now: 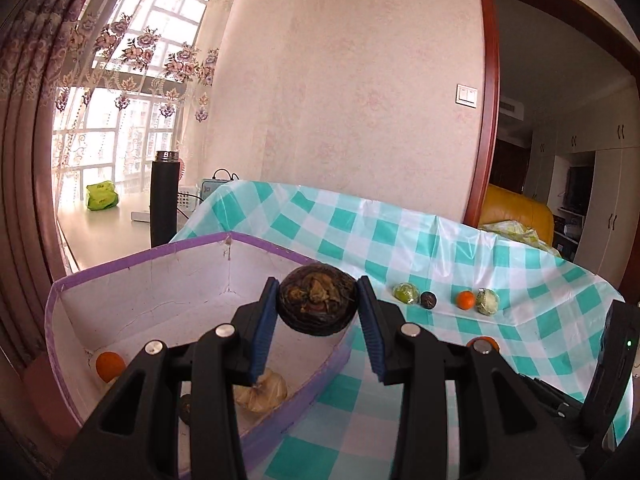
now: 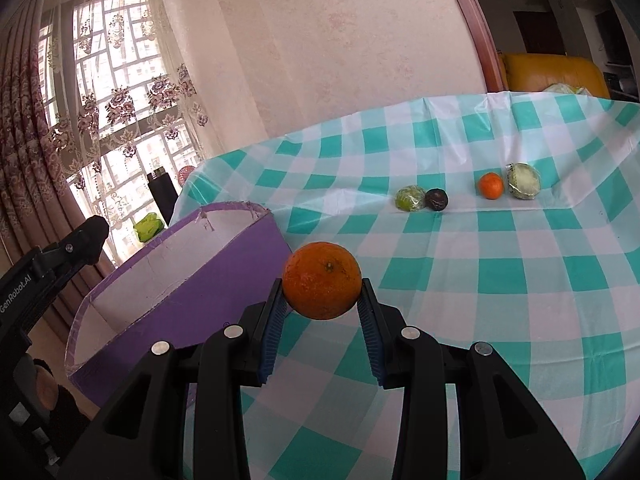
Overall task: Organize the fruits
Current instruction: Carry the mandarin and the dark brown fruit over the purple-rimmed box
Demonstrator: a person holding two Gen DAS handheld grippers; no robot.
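My left gripper point(image 1: 318, 300) is shut on a dark mangosteen point(image 1: 318, 300), lifted over the right rim of the purple box point(image 1: 132, 264). Inside the box lie an orange point(image 1: 110, 366), a pale wrapped fruit point(image 1: 262, 392) and a small dark fruit point(image 1: 186, 406). My right gripper point(image 2: 322, 298) is shut on a large orange point(image 2: 322, 280), held above the checked cloth just right of the purple box point(image 2: 192, 280). On the cloth further back sit a green wrapped fruit point(image 2: 410, 199), a dark fruit point(image 2: 437, 199), a small orange point(image 2: 491, 185) and a pale wrapped fruit point(image 2: 525, 181).
The teal checked tablecloth point(image 2: 500, 280) covers the table and rises at the back. A black flask point(image 1: 164, 198), a green bag point(image 1: 102, 196) and small devices stand on the windowsill at left. A doorway with a yellow seat point(image 1: 516, 208) lies at right.
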